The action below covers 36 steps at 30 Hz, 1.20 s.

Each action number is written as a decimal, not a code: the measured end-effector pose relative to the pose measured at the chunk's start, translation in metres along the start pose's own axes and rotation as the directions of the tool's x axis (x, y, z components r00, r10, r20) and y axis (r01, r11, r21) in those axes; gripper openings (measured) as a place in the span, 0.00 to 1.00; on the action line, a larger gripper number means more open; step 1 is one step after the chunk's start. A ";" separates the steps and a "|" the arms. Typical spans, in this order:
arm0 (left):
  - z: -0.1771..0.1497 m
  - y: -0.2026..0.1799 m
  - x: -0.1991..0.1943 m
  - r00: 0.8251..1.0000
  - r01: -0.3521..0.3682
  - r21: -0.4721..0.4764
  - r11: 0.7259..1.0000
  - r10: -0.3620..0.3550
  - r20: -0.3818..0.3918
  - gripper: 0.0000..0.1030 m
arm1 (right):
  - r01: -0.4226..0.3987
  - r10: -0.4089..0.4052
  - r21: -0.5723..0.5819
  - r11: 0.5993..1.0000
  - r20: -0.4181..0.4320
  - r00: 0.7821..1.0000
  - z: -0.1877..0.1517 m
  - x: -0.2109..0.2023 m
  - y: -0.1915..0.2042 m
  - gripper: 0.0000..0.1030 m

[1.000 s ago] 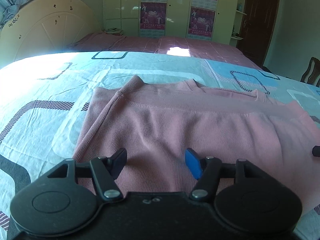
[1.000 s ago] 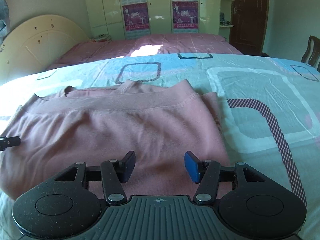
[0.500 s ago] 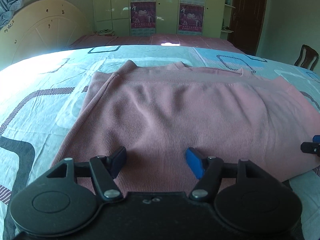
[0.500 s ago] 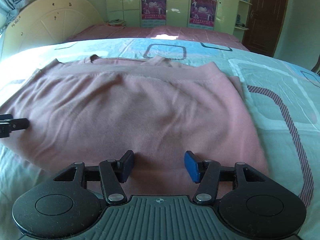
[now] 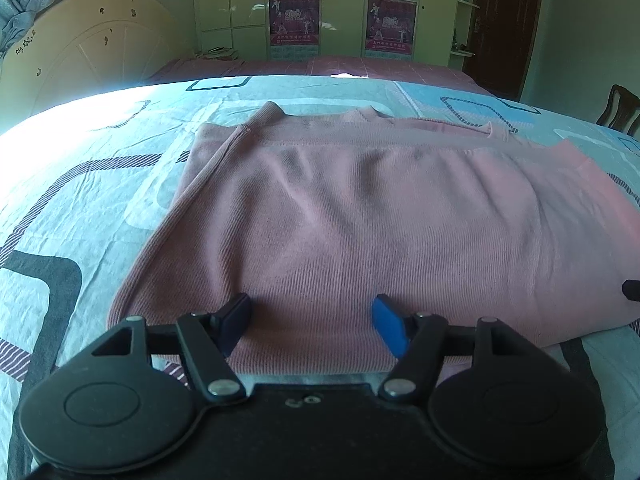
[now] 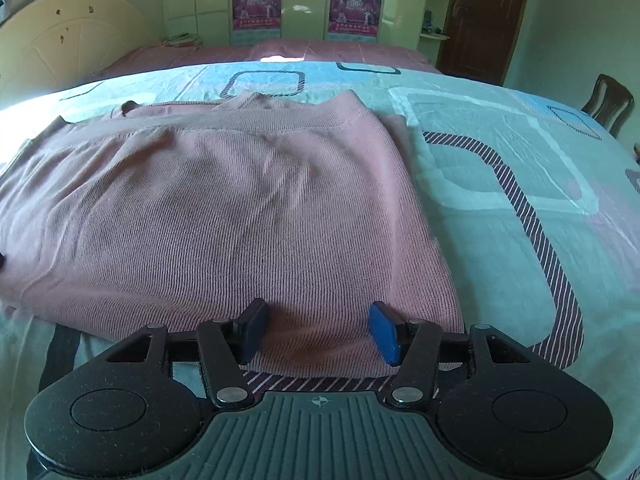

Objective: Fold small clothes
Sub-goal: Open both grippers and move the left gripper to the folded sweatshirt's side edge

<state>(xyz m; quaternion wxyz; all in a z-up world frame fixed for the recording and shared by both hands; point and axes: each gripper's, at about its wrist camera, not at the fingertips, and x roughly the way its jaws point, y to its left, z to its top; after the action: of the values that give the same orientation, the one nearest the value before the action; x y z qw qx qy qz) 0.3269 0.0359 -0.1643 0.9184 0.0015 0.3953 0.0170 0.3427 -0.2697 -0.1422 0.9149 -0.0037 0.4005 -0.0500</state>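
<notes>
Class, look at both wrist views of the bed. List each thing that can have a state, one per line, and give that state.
Pink knit sweater: partly folded, flat on the bedspread.
Left hand-held gripper: open, over the sweater's near edge, gripping nothing.
Right hand-held gripper: open, over the near edge too, gripping nothing.
Brown door: closed.
Wardrobe doors: closed.

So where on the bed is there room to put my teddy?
Bare bedspread lies right of the pink sweater, and more to its left, toward the headboard. The middle is taken by the sweater.
</notes>
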 end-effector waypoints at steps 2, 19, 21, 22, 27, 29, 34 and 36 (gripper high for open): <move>0.000 -0.001 0.000 1.000 -0.002 0.007 1.000 0.002 0.000 0.66 | 0.011 -0.011 0.000 1.000 0.000 1.000 0.000 0.000 0.002 0.54; 0.024 0.002 -0.011 0.998 -0.043 -0.035 0.998 0.041 -0.048 0.67 | -0.238 0.244 -0.071 0.969 0.084 0.966 0.057 -0.024 0.063 0.54; 0.026 0.004 -0.008 0.997 -0.052 -0.036 0.998 0.050 -0.059 0.68 | -0.254 0.260 -0.084 0.964 0.068 0.963 0.064 -0.013 0.085 0.54; 0.026 0.006 -0.005 0.997 -0.055 -0.037 0.998 0.053 -0.064 0.69 | -0.252 0.257 -0.083 0.964 0.059 0.965 0.067 -0.007 0.093 0.54; 0.022 0.020 0.008 0.996 -0.034 -0.076 0.997 0.027 -0.091 0.76 | -0.156 0.162 -0.147 0.977 0.029 0.986 0.061 0.024 0.120 0.54; 0.022 0.024 0.008 0.996 -0.019 -0.080 0.997 0.011 -0.089 0.76 | -0.142 0.151 -0.166 0.976 0.040 0.988 0.056 0.025 0.121 0.54; 0.025 0.029 -0.001 0.994 0.024 -0.115 0.993 -0.036 -0.105 0.77 | -0.164 0.174 -0.093 0.982 0.109 0.979 0.060 0.001 0.110 0.54; 0.024 0.031 -0.005 0.991 0.039 -0.138 0.990 -0.056 -0.121 0.79 | -0.158 0.167 -0.108 0.981 0.078 0.983 0.055 0.006 0.114 0.54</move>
<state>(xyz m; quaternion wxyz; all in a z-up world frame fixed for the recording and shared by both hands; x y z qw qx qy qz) 0.3403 0.0670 -0.1434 0.8900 -0.0715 0.4498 0.0218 0.3968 -0.1588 -0.1145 0.9310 -0.0196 0.3615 0.0456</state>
